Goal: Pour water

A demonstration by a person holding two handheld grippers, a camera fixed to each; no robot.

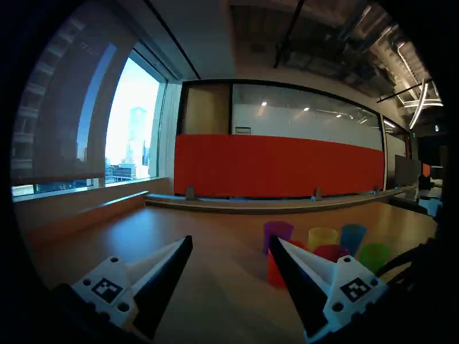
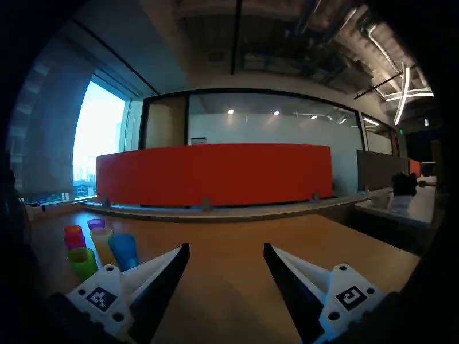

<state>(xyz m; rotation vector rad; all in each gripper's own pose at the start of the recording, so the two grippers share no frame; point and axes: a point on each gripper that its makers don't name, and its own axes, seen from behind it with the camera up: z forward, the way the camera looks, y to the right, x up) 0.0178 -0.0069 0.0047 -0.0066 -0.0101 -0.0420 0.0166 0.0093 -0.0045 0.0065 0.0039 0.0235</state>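
Fingers of the left gripper [image 1: 229, 239] and right gripper [image 2: 225, 246] stand apart, empty, over a brown wooden table [image 1: 218, 286]. Small coloured plastic cups [image 1: 322, 236] cluster at four o'clock in the left gripper view, contents too dim to judge.

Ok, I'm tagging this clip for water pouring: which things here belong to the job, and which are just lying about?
Job: coloured cups, left claw and right claw, both open, wooden table under the cups.
Lying about: red partition, window, ceiling lights.
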